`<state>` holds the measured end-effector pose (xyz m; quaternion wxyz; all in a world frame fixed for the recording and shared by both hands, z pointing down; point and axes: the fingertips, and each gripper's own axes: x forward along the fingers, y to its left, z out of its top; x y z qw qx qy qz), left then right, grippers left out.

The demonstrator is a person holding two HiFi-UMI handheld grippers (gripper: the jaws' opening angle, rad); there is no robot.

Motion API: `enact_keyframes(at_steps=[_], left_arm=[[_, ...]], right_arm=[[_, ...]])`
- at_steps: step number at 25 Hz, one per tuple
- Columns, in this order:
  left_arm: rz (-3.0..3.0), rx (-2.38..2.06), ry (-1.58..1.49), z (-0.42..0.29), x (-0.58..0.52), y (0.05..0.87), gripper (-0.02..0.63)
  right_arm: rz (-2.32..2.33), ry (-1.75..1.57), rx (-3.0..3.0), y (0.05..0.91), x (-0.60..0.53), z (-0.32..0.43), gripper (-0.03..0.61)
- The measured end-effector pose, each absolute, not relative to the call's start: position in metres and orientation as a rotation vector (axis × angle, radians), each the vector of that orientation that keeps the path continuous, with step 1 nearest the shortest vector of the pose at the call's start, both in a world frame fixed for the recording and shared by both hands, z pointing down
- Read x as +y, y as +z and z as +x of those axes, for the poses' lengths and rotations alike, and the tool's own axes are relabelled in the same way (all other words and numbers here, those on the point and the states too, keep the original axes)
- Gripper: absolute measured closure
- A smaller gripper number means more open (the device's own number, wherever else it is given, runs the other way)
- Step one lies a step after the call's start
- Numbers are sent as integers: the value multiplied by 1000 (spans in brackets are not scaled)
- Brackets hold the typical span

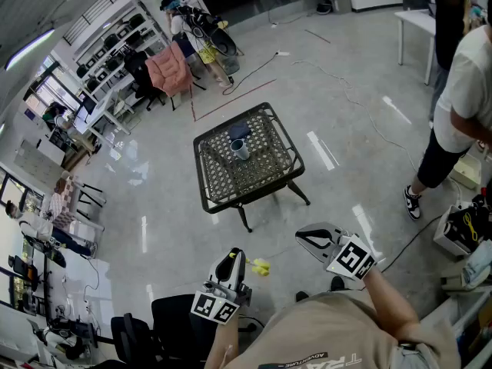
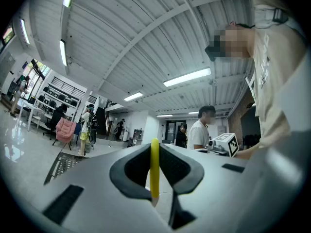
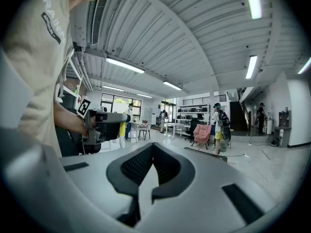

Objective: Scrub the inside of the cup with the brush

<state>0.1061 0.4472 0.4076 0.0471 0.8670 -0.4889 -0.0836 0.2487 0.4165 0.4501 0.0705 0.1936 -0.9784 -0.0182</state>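
Observation:
A grey cup (image 1: 241,150) stands upright on the small black wicker-top table (image 1: 261,177), a few steps ahead of me on the floor. My left gripper (image 1: 234,257) is held low in front of my body and is shut on a yellow brush (image 1: 260,267), whose head sticks out to the right. In the left gripper view the brush's thin yellow handle (image 2: 154,166) is pinched upright between the jaws. My right gripper (image 1: 306,239) hovers beside the left one, shut with nothing in it; its pads (image 3: 146,161) meet at the tips. Both grippers are far from the cup.
A dark blue object (image 1: 238,131) lies behind the cup on the table. A person (image 1: 461,98) stands at the right near boxes (image 1: 461,229) and floor cables. A black chair (image 1: 165,321) is at my lower left. Pink-draped chairs (image 1: 171,68) and shelves stand far back.

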Motion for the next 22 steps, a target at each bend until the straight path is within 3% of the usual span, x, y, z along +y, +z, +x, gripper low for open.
enact_keyframes(at_steps=[11,22], left_arm=[[2613,-1590,-248,130,408,388,560],[2577,-1637,-233,104,362,401,558]], right_arm=[[545,44,-2982,454,377,276,561],[450,51,-2982,476,334,238,561]])
